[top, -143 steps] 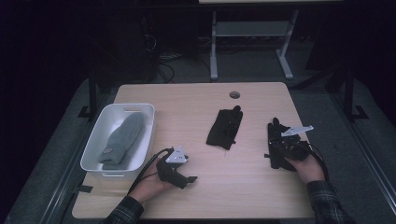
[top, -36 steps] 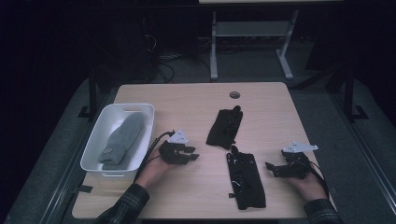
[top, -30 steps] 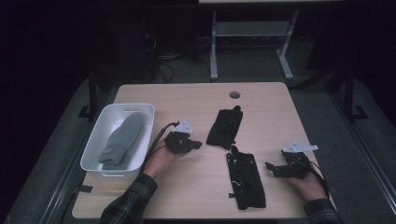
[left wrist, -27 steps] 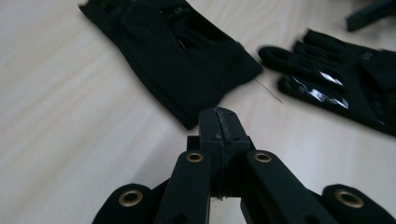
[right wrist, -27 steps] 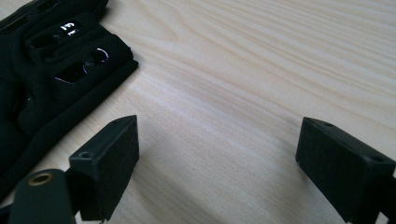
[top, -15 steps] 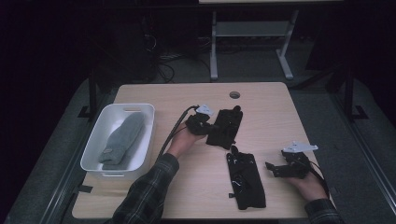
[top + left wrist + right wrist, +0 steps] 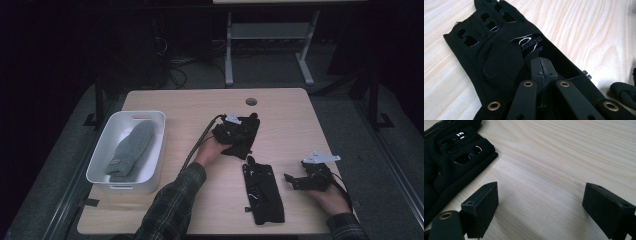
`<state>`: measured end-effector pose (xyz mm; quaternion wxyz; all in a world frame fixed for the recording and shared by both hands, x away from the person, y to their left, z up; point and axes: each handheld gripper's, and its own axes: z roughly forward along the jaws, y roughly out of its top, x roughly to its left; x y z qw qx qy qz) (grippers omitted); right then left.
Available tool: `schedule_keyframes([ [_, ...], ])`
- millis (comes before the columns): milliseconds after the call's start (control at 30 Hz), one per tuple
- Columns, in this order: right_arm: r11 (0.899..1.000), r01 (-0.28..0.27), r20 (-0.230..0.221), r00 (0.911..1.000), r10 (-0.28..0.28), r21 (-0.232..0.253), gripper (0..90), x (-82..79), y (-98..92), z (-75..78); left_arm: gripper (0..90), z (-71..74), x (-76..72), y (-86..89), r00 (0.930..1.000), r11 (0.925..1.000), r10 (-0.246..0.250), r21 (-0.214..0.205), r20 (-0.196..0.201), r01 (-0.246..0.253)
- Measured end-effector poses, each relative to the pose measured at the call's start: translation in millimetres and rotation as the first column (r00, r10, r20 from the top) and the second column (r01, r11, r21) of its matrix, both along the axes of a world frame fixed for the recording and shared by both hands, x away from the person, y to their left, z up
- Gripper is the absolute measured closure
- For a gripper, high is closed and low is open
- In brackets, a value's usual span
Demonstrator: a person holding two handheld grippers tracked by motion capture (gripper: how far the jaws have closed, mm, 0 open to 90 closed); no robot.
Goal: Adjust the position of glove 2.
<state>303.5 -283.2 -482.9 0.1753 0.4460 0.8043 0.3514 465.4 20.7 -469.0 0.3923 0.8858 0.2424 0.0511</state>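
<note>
The left gripper (image 7: 226,131), jaws together above the far black glove (image 7: 506,52) at twelve o'clock, readies a pickup; the right gripper (image 7: 540,205) idles, jaws apart.

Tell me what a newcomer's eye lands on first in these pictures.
Probably the left hand-held gripper, jaws shut, on a black glove at the table's middle. A second black glove lies flat near the front edge. At the left, a white bin holds a grey mitten.
</note>
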Motion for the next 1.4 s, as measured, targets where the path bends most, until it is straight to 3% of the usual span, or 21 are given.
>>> schedule_keyframes([
  [167, 1.0, 0.001, -0.001, 1.0, -0.001, 0.0, 13.2, -0.1, 0.1, 0.0, 89.4, 0.6, -3.3, 12.1, 0.9999, 0.9999, 0.011, 0.013, 0.007, -0.012],
  [367, 1.0, 0.001, -0.001, 1.0, -0.001, 0.0, 13.1, -0.1, 0.1, 0.0, 89.4, -1.4, -13.7, 32.3, 0.999, 0.9988, 0.044, -0.018, -0.007, -0.045],
  [667, 1.0, 0.002, 0.0, 1.0, -0.002, -0.002, 13.1, 0.2, 0.2, 0.0, 89.4, 1.8, -41.7, 54.4, 0.9974, 0.9973, 0.073, 0.014, -0.001, -0.073],
  [733, 1.0, 0.001, -0.002, 1.0, -0.001, -0.004, 13.1, 0.2, 0.1, 0.2, 89.4, 1.4, -49.0, 57.8, 0.996, 0.9962, 0.087, -0.002, -0.019, -0.087],
  [933, 1.0, 0.002, -0.002, 1.0, -0.002, -0.003, 13.1, 0.2, 0.2, 0.2, 89.4, 2.4, -70.7, 66.3, 0.9966, 0.9971, 0.076, -0.003, -0.031, -0.077],
  [1267, 1.0, 0.002, -0.002, 1.0, -0.002, -0.004, 13.2, 0.2, 0.2, 0.2, 89.4, 6.2, -101.4, 78.2, 0.9982, 0.9984, 0.046, 0.036, -0.038, -0.045],
  [1400, 1.0, 0.002, -0.002, 1.0, -0.002, -0.004, 13.2, 0.2, 0.2, 0.2, 89.4, 6.2, -118.3, 81.2, 0.9977, 0.9989, 0.039, 0.027, -0.056, -0.037],
])
